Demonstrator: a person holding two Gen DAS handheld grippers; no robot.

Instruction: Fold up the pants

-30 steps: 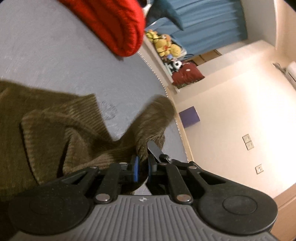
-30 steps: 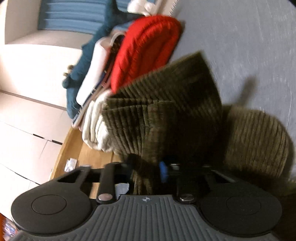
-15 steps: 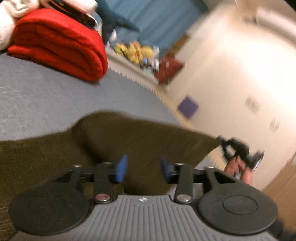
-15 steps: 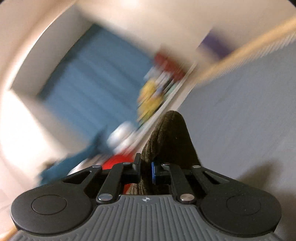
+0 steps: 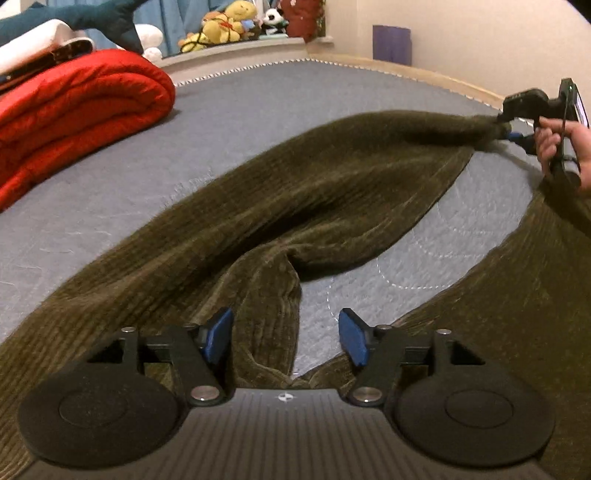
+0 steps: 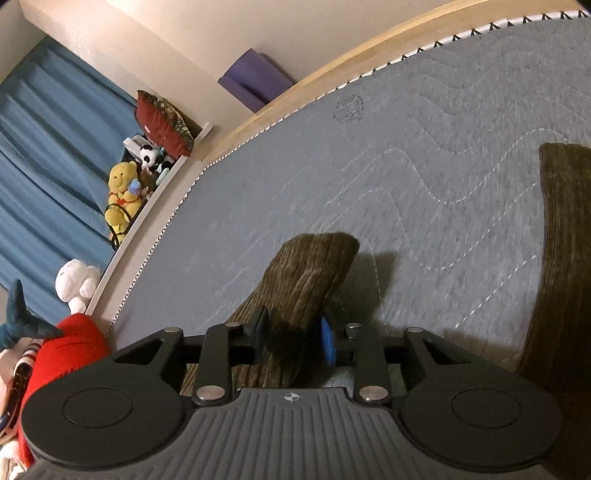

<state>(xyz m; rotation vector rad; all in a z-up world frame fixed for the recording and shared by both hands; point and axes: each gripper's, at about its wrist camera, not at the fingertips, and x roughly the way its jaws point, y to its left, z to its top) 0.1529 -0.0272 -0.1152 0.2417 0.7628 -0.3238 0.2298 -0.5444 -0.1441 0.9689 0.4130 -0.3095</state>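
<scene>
Olive corduroy pants (image 5: 295, 192) lie spread on the grey mattress (image 5: 240, 107). My left gripper (image 5: 286, 338) hangs open low over the crotch; a ridge of fabric runs between its blue pads (image 5: 218, 334) without being pressed. One leg stretches away to my right gripper (image 5: 517, 129), held by a hand (image 5: 554, 144) at the far right. In the right wrist view the right gripper (image 6: 293, 336) has this leg's end (image 6: 310, 273) between its jaws, which are opening; the right-hand pad stands off the cloth. The other leg (image 6: 561, 258) lies to the right.
A folded red blanket (image 5: 74, 107) and a pile of other bedding sit at the mattress's far left. Stuffed toys (image 5: 225, 26) line a ledge past the bed's edge before a blue curtain (image 6: 48, 155). A purple block (image 5: 391, 44) leans on the wall.
My left gripper let go of the bunched pants, opened and rolled level. My right gripper swung outward with the leg end, drawing the leg straight, and its jaws have parted.
</scene>
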